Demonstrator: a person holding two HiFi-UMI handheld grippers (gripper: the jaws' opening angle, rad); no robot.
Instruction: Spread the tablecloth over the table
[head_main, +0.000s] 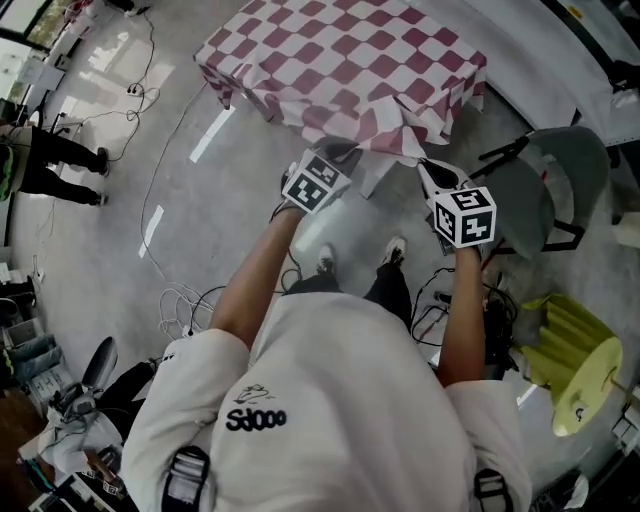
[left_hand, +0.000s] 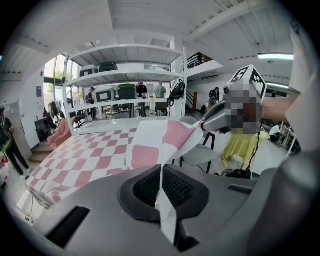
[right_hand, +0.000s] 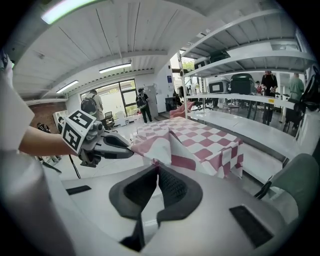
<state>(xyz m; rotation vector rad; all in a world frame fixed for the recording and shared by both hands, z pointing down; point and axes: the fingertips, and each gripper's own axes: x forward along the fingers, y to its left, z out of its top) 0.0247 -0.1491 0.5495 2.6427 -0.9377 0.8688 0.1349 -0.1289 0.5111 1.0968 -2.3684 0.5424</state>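
Note:
The red-and-white checked tablecloth (head_main: 350, 60) lies over the table at the top of the head view, with its near edge lifted off. My left gripper (head_main: 338, 158) is shut on that edge, and a fold of cloth (left_hand: 150, 145) is pinched between its jaws (left_hand: 161, 175). A short way to the right along the same edge, my right gripper (head_main: 428, 170) is shut on the cloth (right_hand: 205, 142), with the hem caught between its pads (right_hand: 156, 167). Each gripper shows in the other's view, the right one (left_hand: 202, 127) and the left one (right_hand: 130, 149). The table itself is hidden under the cloth.
A grey chair (head_main: 560, 190) stands just right of my right gripper. A yellow-green object (head_main: 575, 360) sits on the floor at the lower right. Cables (head_main: 180, 300) trail across the floor on the left. A person (head_main: 50, 160) stands at the far left. Shelving (left_hand: 125, 75) rises behind the table.

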